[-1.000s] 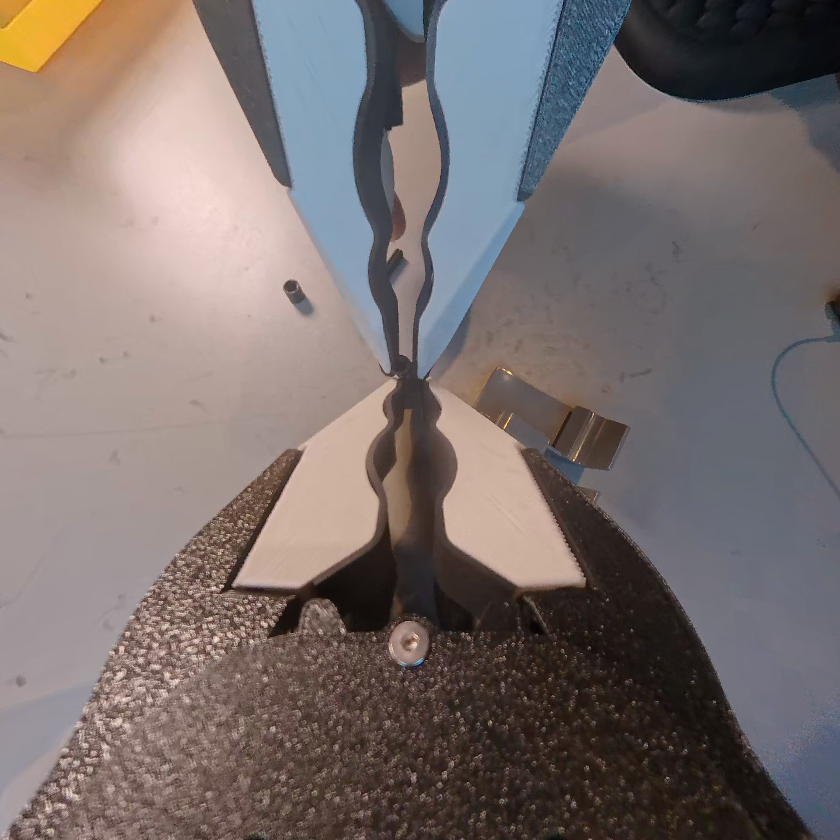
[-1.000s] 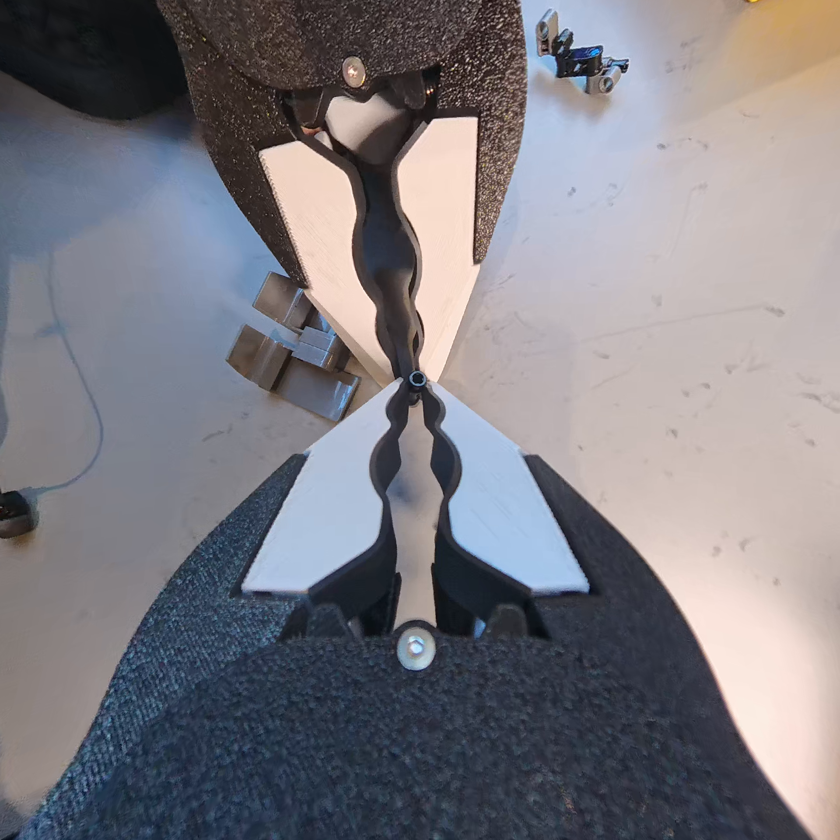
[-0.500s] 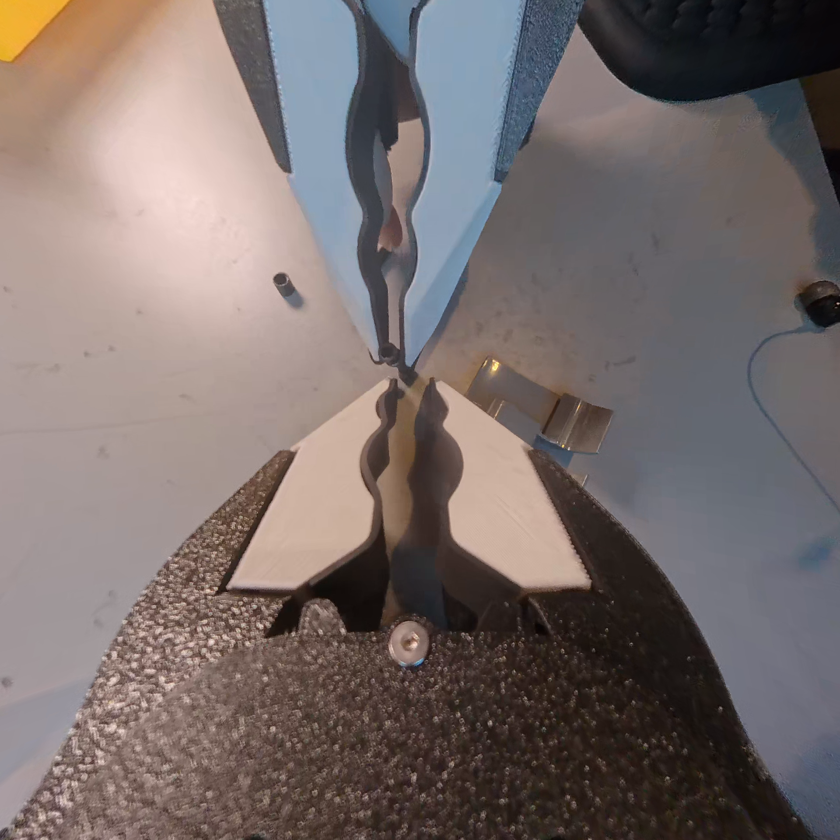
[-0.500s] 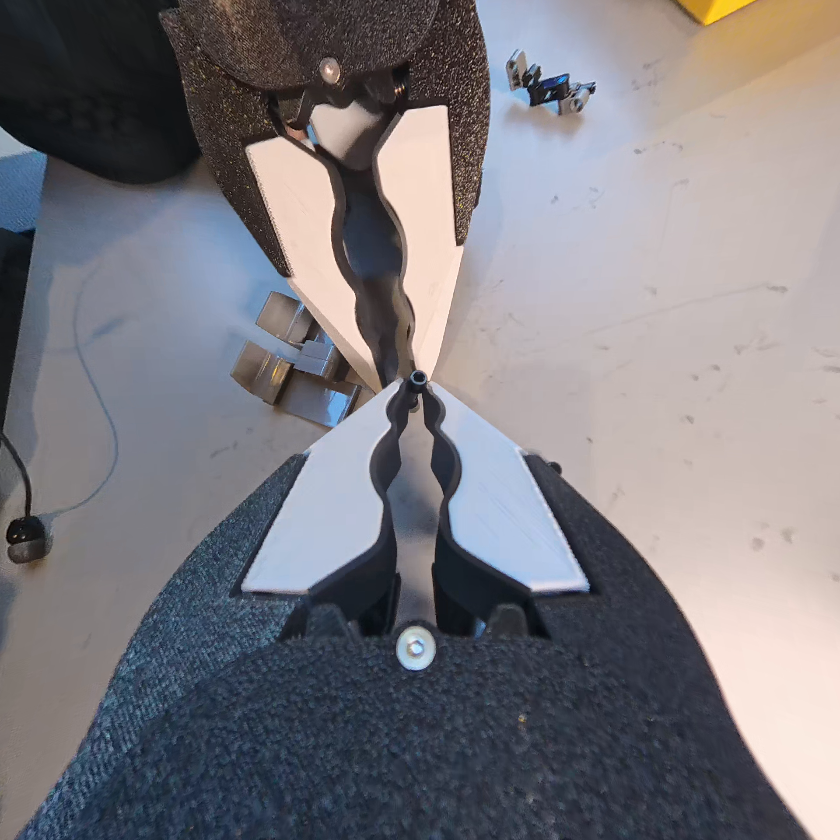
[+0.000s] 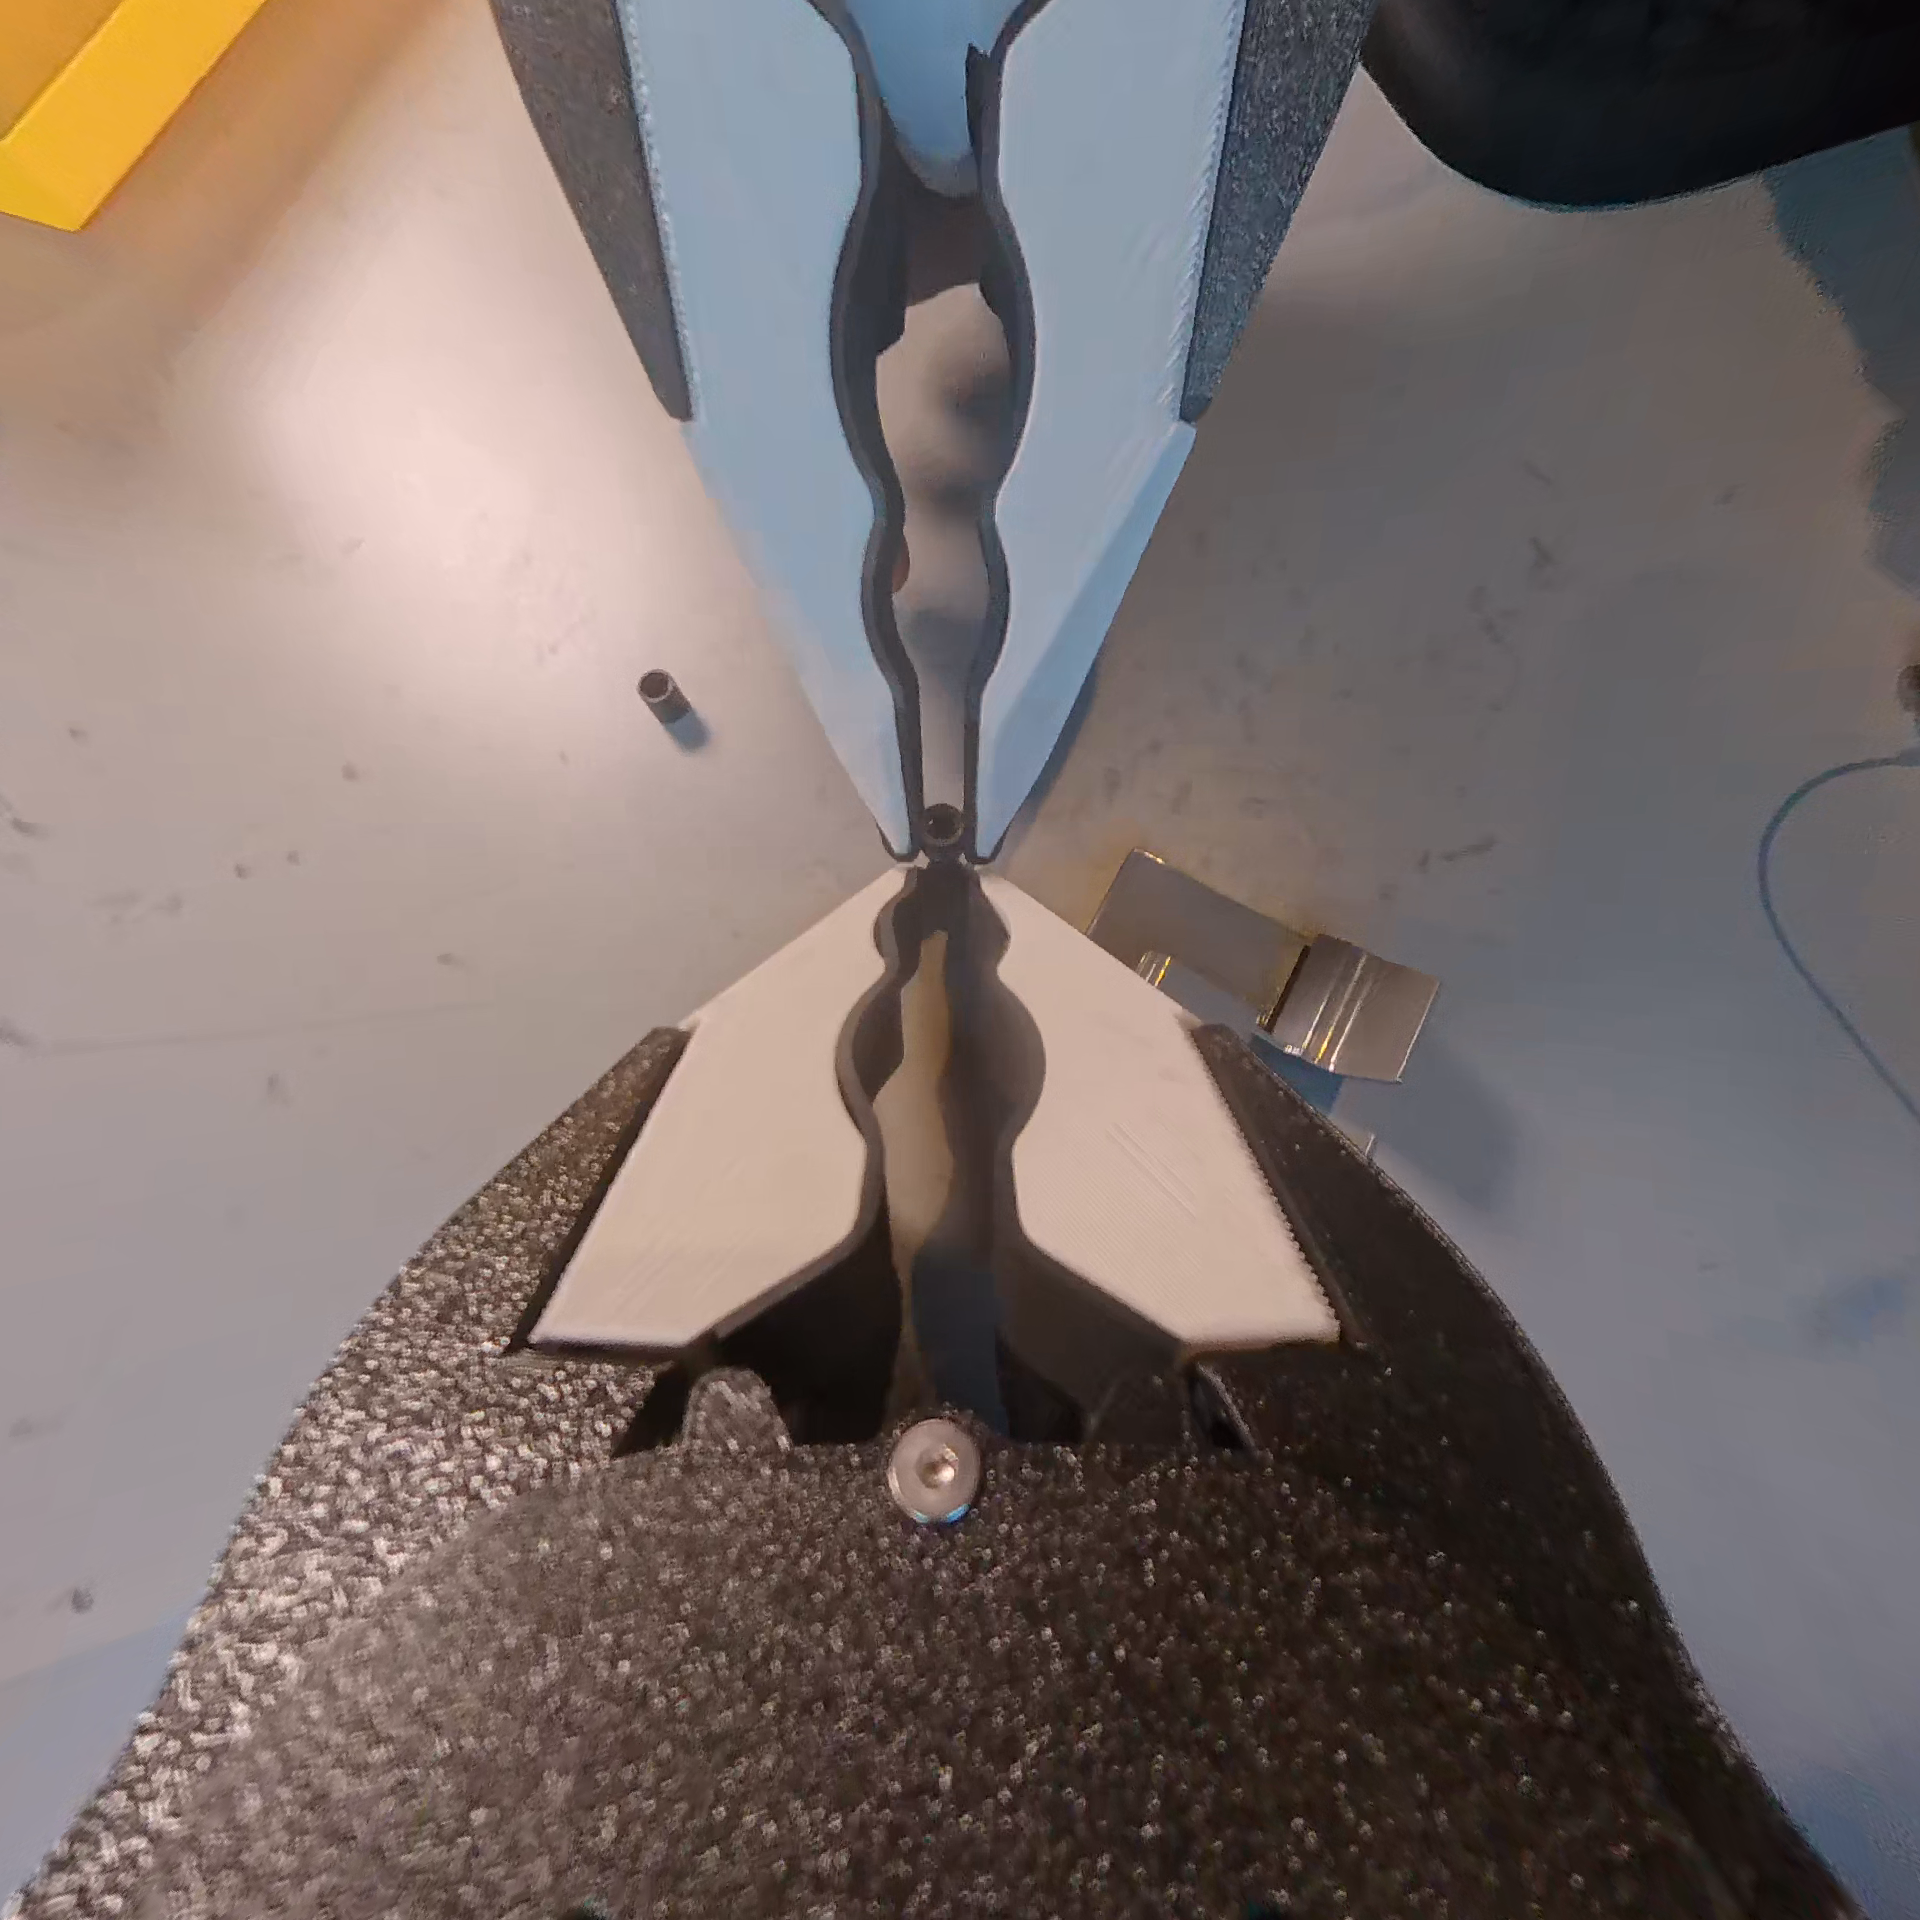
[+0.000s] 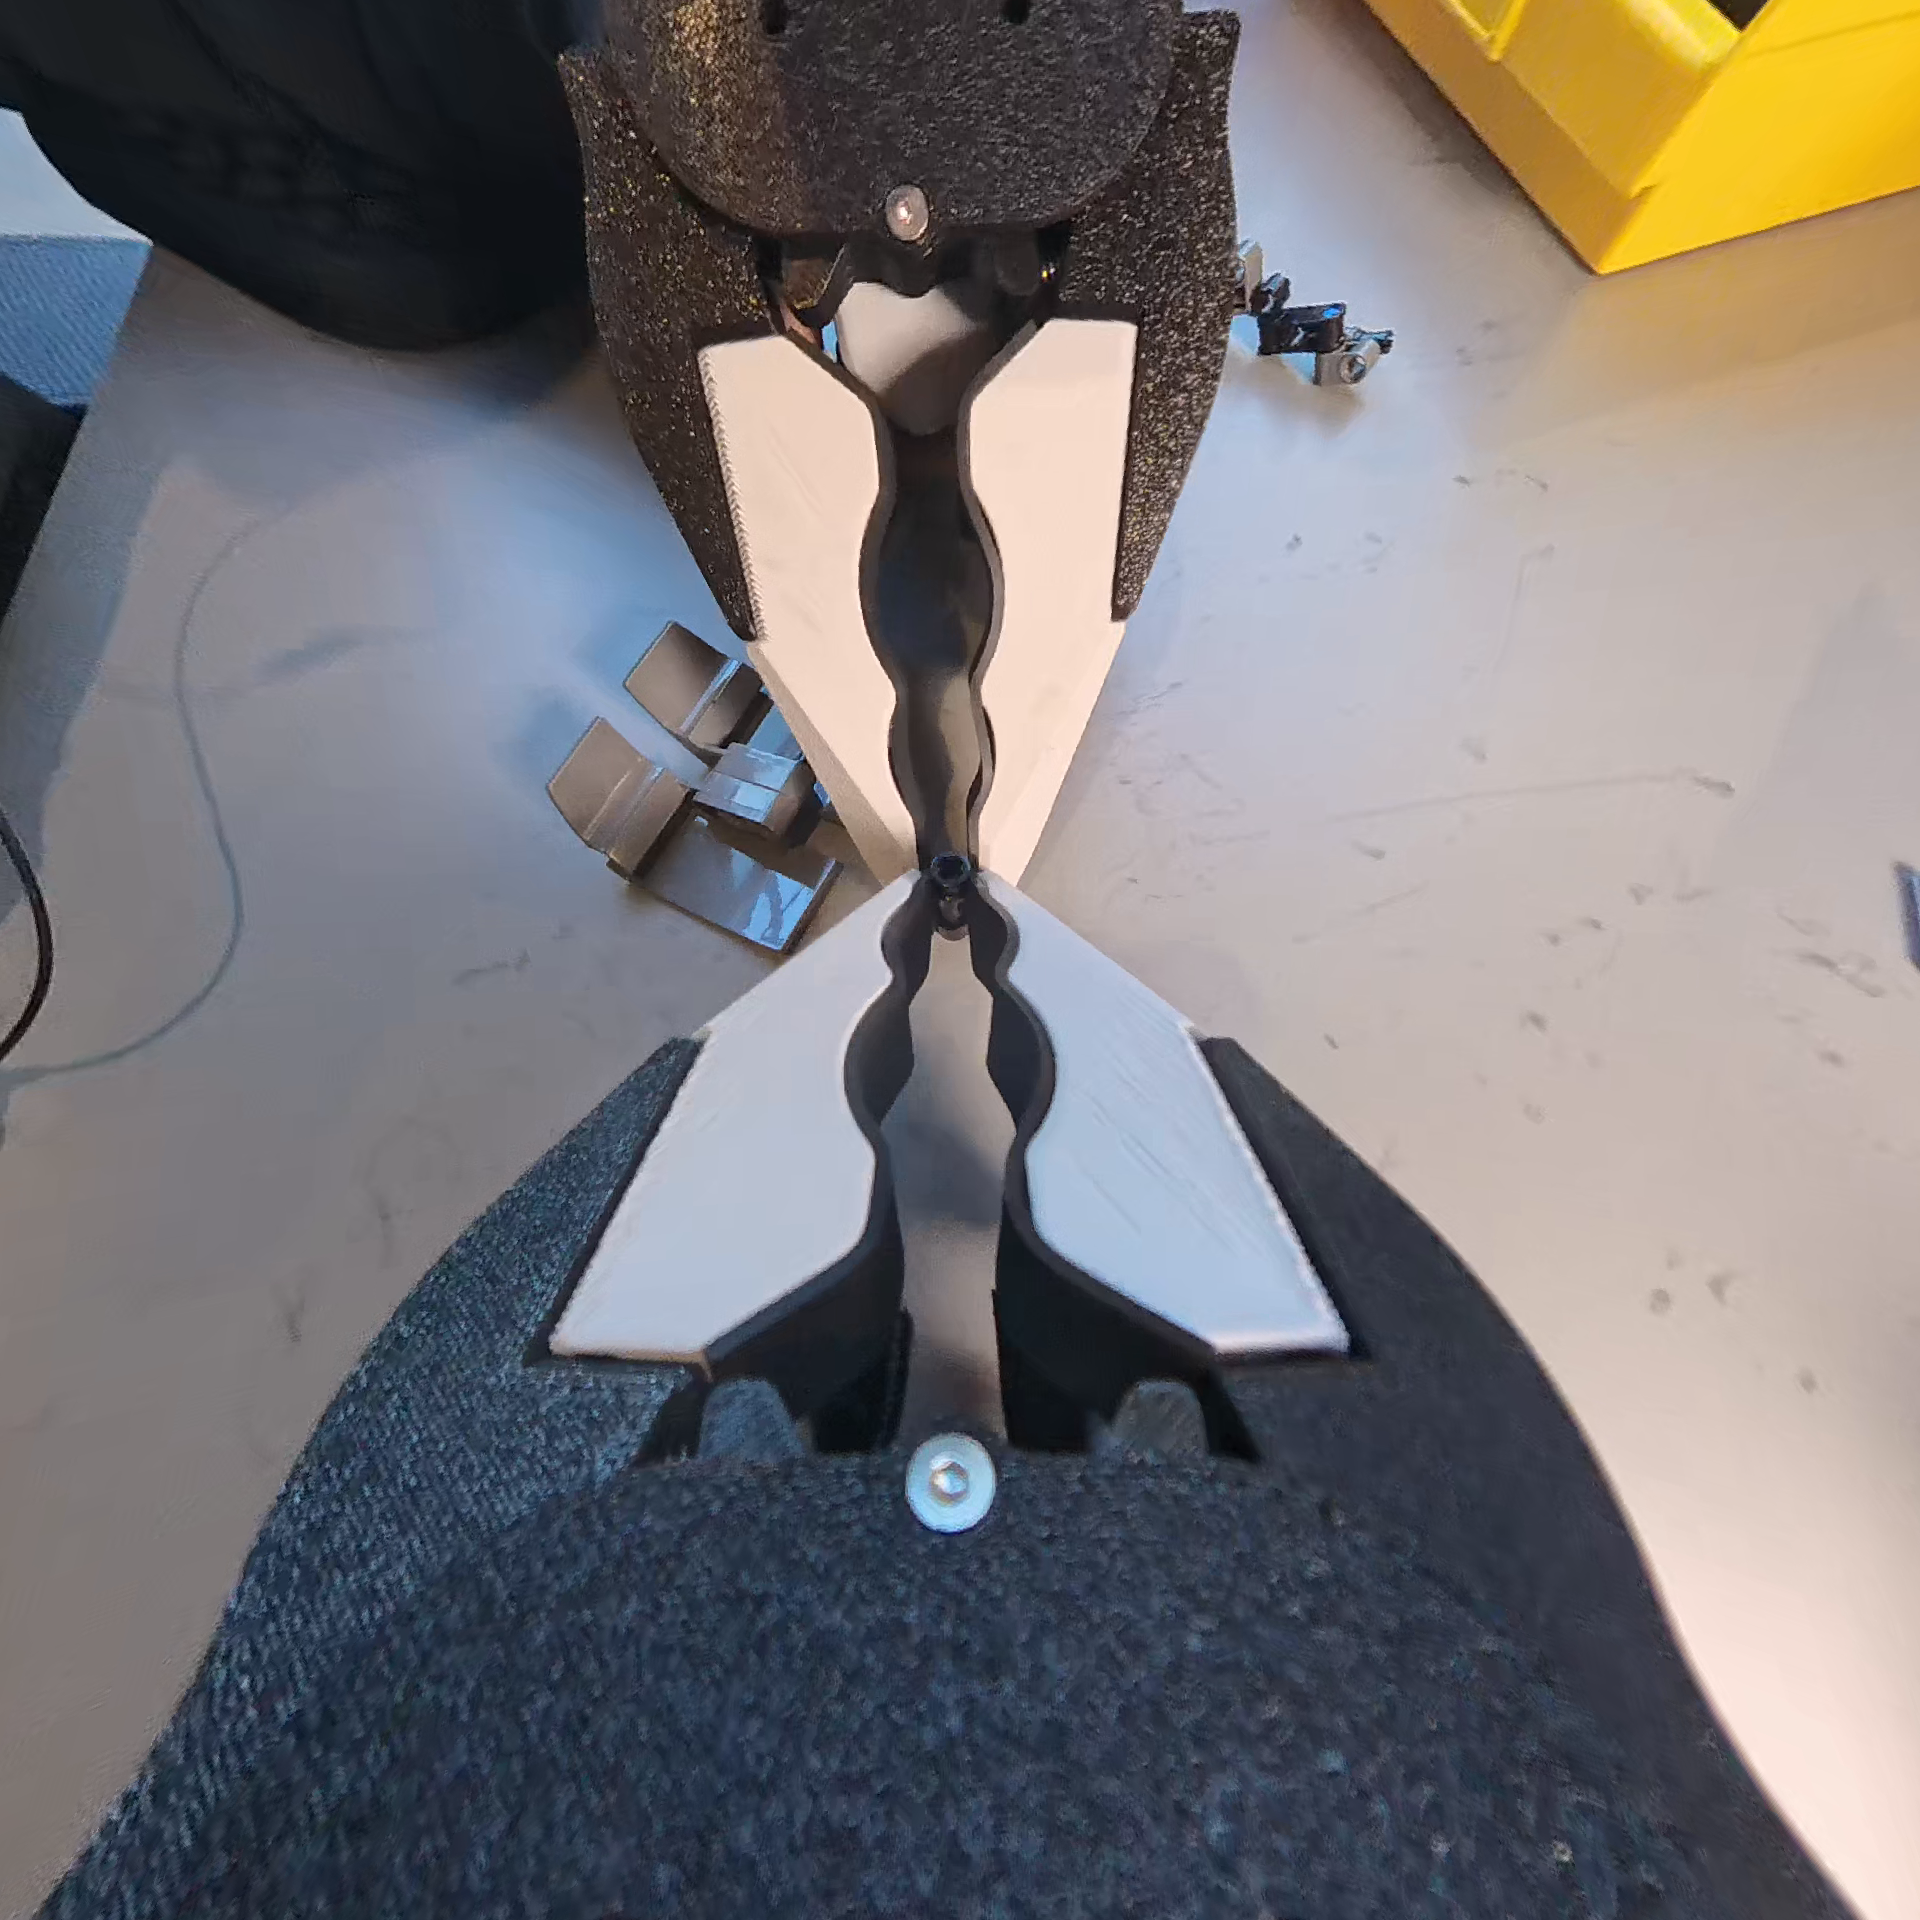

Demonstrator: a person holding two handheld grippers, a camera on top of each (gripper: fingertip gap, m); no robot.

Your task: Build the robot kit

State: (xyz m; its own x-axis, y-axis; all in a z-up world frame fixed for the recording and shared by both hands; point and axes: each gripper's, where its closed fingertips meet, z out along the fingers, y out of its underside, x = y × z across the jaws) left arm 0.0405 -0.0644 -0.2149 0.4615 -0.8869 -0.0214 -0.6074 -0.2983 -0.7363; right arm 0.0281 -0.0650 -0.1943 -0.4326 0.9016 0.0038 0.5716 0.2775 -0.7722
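Pale, scuffed tabletop (image 5: 312, 935) fills both views, with a yellow box (image 6: 1714, 125) at the far right and a dark bulky shape (image 6: 312, 156), cut off by the frame, at the far left. Your left gripper (image 5: 940, 883) and right gripper (image 6: 951, 899) meet tip to tip above the surface. The right one is clamped on a small black sleeve (image 5: 945, 831). The left one's fingers are drawn close, but you cannot tell whether they pinch anything. Bent metal clips (image 6: 717, 821) lie just beside the tips, partly hidden behind the left gripper. A second sleeve (image 5: 665, 698) lies loose on the table.
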